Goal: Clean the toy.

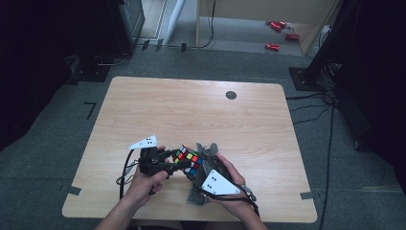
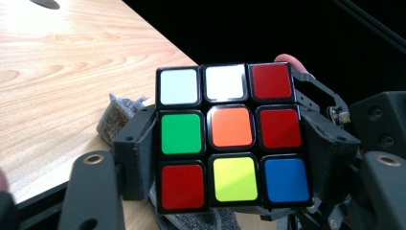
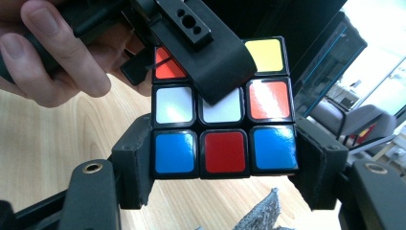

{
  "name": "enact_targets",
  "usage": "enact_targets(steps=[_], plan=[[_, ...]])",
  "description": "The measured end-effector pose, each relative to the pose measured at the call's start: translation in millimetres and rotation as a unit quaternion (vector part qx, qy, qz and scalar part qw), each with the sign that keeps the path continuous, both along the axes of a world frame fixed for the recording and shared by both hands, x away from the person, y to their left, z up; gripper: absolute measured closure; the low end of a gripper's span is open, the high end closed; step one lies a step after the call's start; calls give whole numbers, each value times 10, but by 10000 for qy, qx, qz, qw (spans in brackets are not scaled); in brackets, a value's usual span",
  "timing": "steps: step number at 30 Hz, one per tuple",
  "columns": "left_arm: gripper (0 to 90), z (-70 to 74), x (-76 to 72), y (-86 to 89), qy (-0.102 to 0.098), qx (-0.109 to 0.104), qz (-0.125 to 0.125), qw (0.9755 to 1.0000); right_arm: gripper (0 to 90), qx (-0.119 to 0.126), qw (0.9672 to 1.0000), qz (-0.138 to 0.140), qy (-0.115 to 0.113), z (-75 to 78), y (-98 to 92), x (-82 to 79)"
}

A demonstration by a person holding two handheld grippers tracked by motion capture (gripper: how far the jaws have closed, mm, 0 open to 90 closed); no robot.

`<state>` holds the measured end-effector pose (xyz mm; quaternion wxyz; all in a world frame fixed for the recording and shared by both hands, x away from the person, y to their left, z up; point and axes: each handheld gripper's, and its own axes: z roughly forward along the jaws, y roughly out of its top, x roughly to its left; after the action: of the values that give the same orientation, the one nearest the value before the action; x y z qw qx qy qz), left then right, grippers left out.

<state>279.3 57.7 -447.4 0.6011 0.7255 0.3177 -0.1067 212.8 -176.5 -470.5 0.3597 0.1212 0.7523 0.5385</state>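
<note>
Together, both grippers' jaws clamped the multicoloured plastic puzzle cube (image 1: pixel 188 161) at six o'clock; uneven twisting could pop it loose.

A lab or studio set up for recording. A bare wooden table (image 1: pixel 191 110) stands on grey carpet (image 1: pixel 62 120), tape marks (image 1: pixel 90 109) on the floor beside it. Cables (image 1: pixel 311 108) trail right of the table toward dark stands (image 1: pixel 330 43); red cans (image 1: pixel 277 34) lie beyond it.

High view dim, soft; gripper views sharper, glare on cube (image 3: pixel 222 111) stickers.
</note>
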Motion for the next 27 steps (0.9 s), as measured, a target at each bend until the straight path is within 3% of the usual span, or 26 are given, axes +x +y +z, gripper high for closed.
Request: enact_targets(steps=[7, 11, 13, 14, 15, 17, 22, 25, 27], plan=[[236, 66, 14, 120, -215, -254, 226, 9992, 344, 20, 9992, -145, 360, 7, -69, 43], [203, 82, 29, 198, -435, -271, 347, 9981, 345, 230, 9968, -359, 669, 2, -173, 111], [202, 85, 16, 206, -694, -122, 341, 9969, 344, 382, 9941, -500, 879, 24, -224, 140], [199, 84, -3, 193, -935, 73, 313, 9951, 344, 484, 9926, -554, 969, 41, -251, 152], [186, 80, -32, 165, -1213, 324, 296, 9916, 344, 606, 9907, -599, 1059, 62, -276, 160], [161, 68, -94, 104, -1677, 788, 337, 9821, 344, 840, 9865, -669, 1238, 107, -316, 168], [148, 27, -184, -16, -2226, 1283, 380, 9657, 344, 1284, 9737, -742, 1729, 204, -358, 165], [148, -9, -234, -69, -2573, 1524, 406, 9534, 344, 1607, 9607, -750, 2134, 261, -364, 162], [148, -24, -259, -95, -2720, 1596, 389, 9482, 344, 1818, 9520, -735, 2349, 290, -366, 158]])
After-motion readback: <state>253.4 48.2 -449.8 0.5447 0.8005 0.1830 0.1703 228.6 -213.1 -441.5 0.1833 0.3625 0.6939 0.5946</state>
